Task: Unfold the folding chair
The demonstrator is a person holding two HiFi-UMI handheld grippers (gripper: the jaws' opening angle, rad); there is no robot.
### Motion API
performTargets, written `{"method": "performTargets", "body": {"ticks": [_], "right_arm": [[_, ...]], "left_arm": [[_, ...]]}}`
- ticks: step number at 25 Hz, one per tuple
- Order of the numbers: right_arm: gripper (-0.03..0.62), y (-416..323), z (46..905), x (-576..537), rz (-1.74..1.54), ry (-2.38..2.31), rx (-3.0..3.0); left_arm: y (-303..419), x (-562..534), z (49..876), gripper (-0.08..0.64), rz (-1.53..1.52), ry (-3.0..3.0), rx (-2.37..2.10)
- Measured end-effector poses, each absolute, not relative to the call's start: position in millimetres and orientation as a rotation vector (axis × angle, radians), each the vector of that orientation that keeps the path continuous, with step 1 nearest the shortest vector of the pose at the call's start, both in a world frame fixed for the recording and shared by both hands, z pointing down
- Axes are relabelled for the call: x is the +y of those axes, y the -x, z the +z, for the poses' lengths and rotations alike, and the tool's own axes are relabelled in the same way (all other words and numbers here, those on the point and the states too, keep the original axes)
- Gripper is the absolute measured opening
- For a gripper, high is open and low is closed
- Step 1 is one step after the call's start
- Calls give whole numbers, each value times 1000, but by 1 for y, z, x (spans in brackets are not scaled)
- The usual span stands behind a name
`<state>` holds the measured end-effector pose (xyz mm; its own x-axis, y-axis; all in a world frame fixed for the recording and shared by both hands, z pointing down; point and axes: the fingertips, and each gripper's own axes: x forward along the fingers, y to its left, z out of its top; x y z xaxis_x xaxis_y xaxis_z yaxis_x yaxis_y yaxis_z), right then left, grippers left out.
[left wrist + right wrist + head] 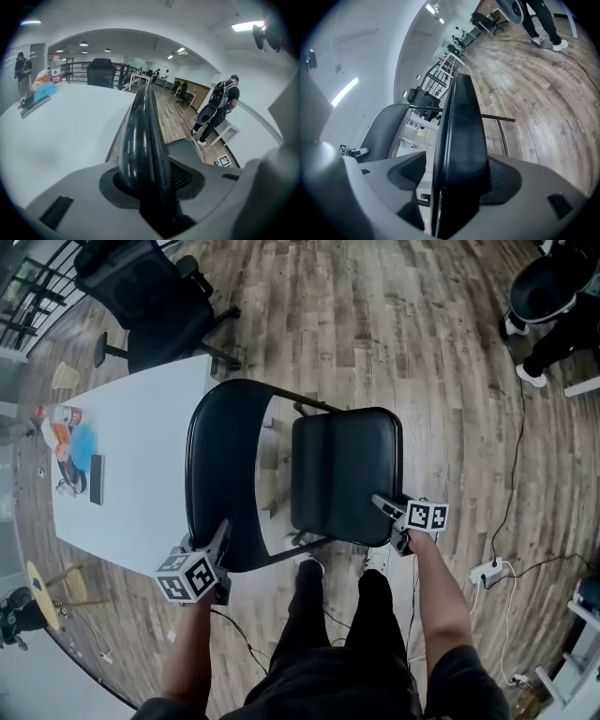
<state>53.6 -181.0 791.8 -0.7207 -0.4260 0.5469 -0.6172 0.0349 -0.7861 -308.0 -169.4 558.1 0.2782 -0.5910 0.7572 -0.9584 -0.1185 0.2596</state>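
The black folding chair (342, 456) stands just beside the white table (131, 465), with its seat (347, 502) lying open on the side away from the table. The left gripper (221, 532), about half spread, pinches the backrest (217, 474) rim. The right gripper (384, 506), at its widest, straddles the seat's front edge with one pad clear. The chair looks stiff, fairly heavy and slick-surfaced, so the rims are the best holds.

Evenly bright indoors, with fisheye-warped, dark-vignetted edges.
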Motion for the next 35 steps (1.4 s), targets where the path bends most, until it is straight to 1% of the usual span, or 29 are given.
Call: {"method": "performTargets", "body": {"ticks": [3,8,13,20,29,35], "right_arm": [[354,-87,817,-179,1837,-1072,-2138],[356,-124,861,-173,1841,-950,-2186],[356,-168,918,-173,1895,-931,-2205],[354,-207,964,-172,1994,-925,-2168],[354,-224,989,-170,2123,-917,-2201],[354,-231,991,-171,2140,-854,-2283]], "left_arm": [[286,-169,569,141,627,-1810,-1397],[265,-169,594,141,602,-1771,-1396],[243,-169,625,141,575,-1767,-1392],[214,-169,654,143,559,-1761,-1374],[173,-171,653,141,636,-1769,-1389],[163,-169,654,141,646,-1770,-1405]]}}
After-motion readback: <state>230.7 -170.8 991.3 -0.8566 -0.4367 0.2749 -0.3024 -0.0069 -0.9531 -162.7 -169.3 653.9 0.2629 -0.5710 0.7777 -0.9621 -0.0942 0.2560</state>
